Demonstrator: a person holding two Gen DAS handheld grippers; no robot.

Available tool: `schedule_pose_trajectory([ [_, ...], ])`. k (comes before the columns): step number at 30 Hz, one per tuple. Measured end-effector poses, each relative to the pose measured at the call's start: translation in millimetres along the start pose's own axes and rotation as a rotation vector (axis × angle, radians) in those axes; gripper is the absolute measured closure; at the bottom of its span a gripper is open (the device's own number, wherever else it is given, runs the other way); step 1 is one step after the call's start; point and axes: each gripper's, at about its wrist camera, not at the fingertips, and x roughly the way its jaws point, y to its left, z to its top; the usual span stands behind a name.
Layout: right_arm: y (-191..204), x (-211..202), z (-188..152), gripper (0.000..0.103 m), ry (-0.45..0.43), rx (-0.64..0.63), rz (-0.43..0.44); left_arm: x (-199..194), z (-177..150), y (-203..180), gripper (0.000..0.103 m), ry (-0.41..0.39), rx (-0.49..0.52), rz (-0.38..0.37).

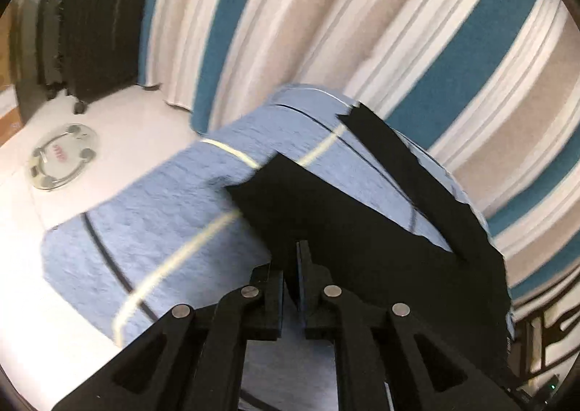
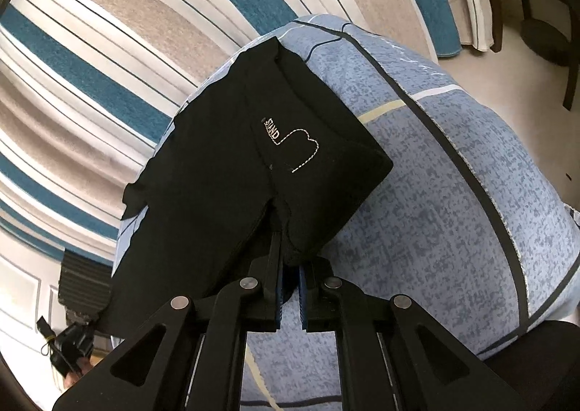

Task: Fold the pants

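Mostly the left view is blurry, and the black pants (image 1: 362, 222) hide the tips of the left gripper (image 1: 295, 266). Its jaws look nearly shut on the dark cloth, but the pinch itself is hard to make out. The pants lie on a blue cushion (image 1: 156, 215), reaching toward its far edge by the striped rug (image 1: 362, 30). Over on the right, the right gripper (image 2: 290, 266) is clenched on a bunched edge of the pants, which spread away from it toward the cushion's far left corner.
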Motion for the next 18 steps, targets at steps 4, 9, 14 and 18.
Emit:
schedule_pose_trajectory([
  [4,3,-5,-3,0.089,-0.006,-0.02,-0.034,3,0,16,0.093,0.009,-0.024,0.089],
  [9,7,-21,-4,0.079,-0.059,-0.041,-0.134,-3,-1,16,0.093,-0.018,-0.001,0.165],
  [14,29,-29,-2,0.076,-0.103,-0.135,-0.217,-10,2,-8,0.093,-0.053,0.079,0.137],
  [18,22,-32,-4,0.075,-0.077,-0.087,-0.248,-5,-5,-37,0.086,-0.022,0.163,0.064],
])
